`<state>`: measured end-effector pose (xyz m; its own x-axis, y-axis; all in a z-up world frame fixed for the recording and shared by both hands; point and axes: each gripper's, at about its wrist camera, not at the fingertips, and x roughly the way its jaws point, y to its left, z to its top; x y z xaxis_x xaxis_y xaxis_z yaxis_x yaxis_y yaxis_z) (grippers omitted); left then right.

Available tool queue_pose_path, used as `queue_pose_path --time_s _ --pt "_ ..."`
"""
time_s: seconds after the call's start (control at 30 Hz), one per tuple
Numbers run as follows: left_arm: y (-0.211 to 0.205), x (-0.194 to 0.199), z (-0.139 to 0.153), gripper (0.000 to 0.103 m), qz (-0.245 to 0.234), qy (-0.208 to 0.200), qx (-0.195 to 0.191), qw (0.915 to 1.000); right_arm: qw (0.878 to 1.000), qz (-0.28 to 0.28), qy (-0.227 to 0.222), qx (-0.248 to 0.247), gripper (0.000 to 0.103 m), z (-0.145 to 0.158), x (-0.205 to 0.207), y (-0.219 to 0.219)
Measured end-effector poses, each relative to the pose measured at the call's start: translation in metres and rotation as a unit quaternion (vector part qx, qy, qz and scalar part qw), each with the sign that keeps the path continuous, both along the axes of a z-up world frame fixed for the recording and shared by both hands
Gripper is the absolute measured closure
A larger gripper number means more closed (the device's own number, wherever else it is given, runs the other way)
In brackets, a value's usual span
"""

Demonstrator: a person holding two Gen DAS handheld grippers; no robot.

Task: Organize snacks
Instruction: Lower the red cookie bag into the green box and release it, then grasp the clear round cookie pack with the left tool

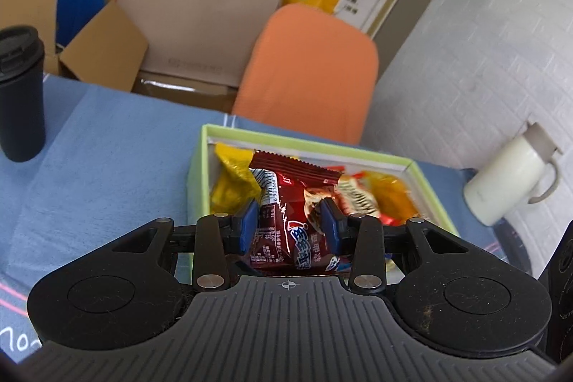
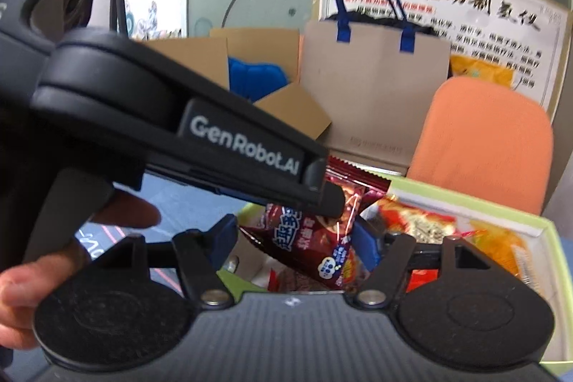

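My left gripper (image 1: 292,224) is shut on a dark red cookie packet (image 1: 290,203) and holds it over the near part of a light green box (image 1: 195,174). The box holds a yellow packet (image 1: 232,178) and orange-red packets (image 1: 379,192). In the right wrist view my right gripper (image 2: 297,238) is open, its blue pads either side of the same red packet (image 2: 315,238) without touching it. The left gripper's black body (image 2: 200,131) crosses in front from the left, over the green box (image 2: 537,221).
A black tumbler (image 1: 19,95) stands at the left on the blue tablecloth (image 1: 107,138). A cream mug (image 1: 512,181) lies at the right. Behind the table are an orange chair (image 1: 311,70), a paper bag (image 1: 200,20) and cardboard boxes (image 1: 104,49).
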<state>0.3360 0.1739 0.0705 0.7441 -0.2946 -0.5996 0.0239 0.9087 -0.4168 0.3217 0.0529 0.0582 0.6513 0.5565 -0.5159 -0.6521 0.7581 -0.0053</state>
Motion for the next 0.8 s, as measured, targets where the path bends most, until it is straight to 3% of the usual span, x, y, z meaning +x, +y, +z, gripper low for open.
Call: queue_pose_path --time_s 0.07,0.13,0.2,0.3,0.4,0.5,0.63,0.8 --pt "0.002 0.002 -0.007 0.084 -0.001 -0.002 0.000 1.0000 1.000 0.000 0.011 0.005 0.030 -0.005 0.001 -0.001" --pt "0.000 0.001 -0.010 0.060 0.000 -0.008 0.002 1.0000 1.000 0.000 0.013 0.008 0.025 -0.007 0.000 -0.003" --pt "0.001 -0.005 -0.009 0.048 0.005 -0.017 0.004 0.9998 1.000 -0.007 0.000 0.009 0.017 -0.002 -0.006 -0.007" --pt "0.008 -0.021 0.004 0.046 0.009 -0.047 -0.004 0.9988 0.999 -0.020 -0.034 0.028 0.010 0.016 -0.023 -0.021" --pt "0.018 -0.048 0.022 0.039 0.018 -0.079 -0.013 0.9966 0.997 -0.023 -0.057 0.050 0.010 0.033 -0.052 -0.040" --pt "0.025 -0.084 0.027 0.032 0.022 -0.102 -0.019 0.9944 0.996 -0.021 -0.062 0.056 0.010 0.030 -0.089 -0.055" --pt "0.020 -0.123 0.007 0.033 0.007 -0.081 -0.035 0.9961 1.000 0.000 -0.010 0.028 0.010 -0.005 -0.122 -0.054" --pt "0.008 -0.136 -0.040 0.050 -0.031 0.012 -0.079 0.9963 0.998 0.030 0.030 -0.037 0.010 -0.047 -0.137 -0.028"
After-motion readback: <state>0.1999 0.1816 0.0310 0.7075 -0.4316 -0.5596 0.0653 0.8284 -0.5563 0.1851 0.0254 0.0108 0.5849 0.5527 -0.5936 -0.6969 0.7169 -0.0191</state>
